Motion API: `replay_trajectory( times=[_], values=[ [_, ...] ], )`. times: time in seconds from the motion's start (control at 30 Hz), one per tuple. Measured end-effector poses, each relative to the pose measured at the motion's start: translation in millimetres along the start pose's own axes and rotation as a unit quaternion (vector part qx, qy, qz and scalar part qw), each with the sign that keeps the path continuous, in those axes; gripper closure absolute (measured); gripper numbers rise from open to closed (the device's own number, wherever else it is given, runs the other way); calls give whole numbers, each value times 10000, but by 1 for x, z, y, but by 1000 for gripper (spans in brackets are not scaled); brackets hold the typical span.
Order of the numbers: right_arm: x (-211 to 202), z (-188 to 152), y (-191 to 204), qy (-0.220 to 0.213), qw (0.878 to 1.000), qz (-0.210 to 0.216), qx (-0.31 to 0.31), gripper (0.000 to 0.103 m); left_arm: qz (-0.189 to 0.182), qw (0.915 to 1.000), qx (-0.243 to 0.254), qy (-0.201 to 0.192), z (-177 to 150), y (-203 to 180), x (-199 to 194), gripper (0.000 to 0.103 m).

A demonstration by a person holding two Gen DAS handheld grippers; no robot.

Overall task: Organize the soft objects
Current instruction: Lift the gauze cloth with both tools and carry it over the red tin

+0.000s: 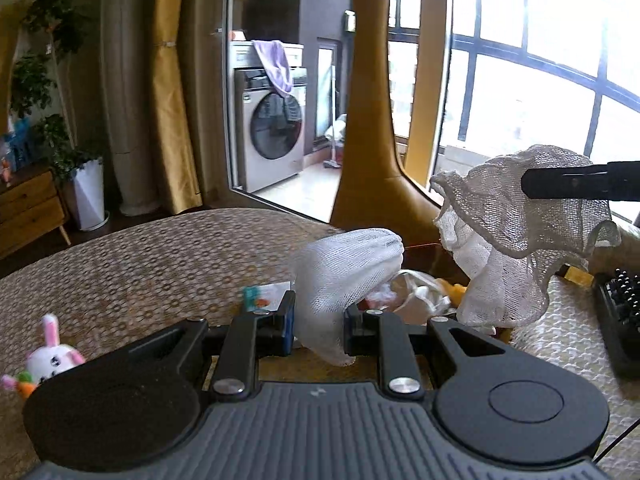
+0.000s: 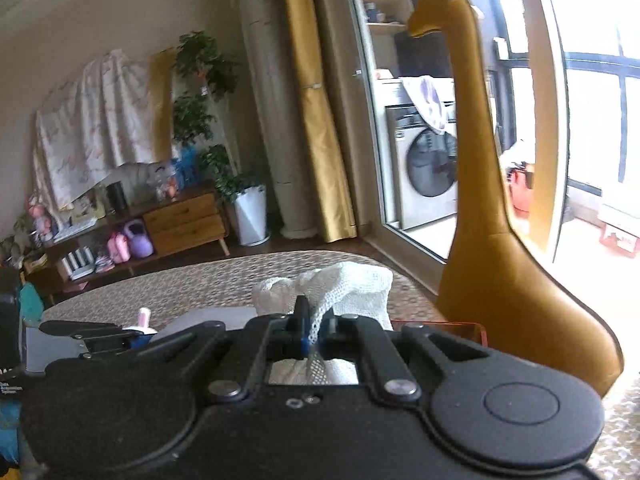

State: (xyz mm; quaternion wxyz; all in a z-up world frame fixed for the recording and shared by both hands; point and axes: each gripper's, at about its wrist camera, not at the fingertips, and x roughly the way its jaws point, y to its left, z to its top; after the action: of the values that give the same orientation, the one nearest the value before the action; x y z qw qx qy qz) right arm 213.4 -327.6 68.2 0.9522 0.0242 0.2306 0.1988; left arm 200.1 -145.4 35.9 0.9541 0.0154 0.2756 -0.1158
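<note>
room: living space with gold curtains (image 2: pixel 316 120), a washing machine (image 1: pixel 272 136) behind a glass door, potted plants (image 2: pixel 224 160) and a low wooden cabinet (image 2: pixel 184 220)
giraffe (image 2: pixel 488 240): tall mustard figure standing just past the table's far edge, by the window
table (image 1: pixel 140 264): covered in a woven patterned cloth, small clutter near its middle
mesh bag (image 1: pixel 516 216): white netting lifted above the table, stretched between the two grippers
left gripper (image 1: pixel 318 320): jaws clamped on one bunched corner of the netting
right gripper (image 2: pixel 314 330): jaws pressed nearly together on a thin fold of the netting
bunny toy (image 1: pixel 52 356): pink-eared plush lying on the table at the near left, well apart from the bag
</note>
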Motion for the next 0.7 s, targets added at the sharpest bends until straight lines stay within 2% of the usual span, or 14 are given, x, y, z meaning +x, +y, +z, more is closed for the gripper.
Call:
replay_trajectory(
  times=[0.33,0.7],
  values=[
    [17,-16,-55,9,9982,-250,551,99,-204,9994,177,203,14,-49,43,82],
    [58,-52,-101,226,9924,-466,1116,99,-308,9970,-94,701,22,-66,112,82]
  ],
)
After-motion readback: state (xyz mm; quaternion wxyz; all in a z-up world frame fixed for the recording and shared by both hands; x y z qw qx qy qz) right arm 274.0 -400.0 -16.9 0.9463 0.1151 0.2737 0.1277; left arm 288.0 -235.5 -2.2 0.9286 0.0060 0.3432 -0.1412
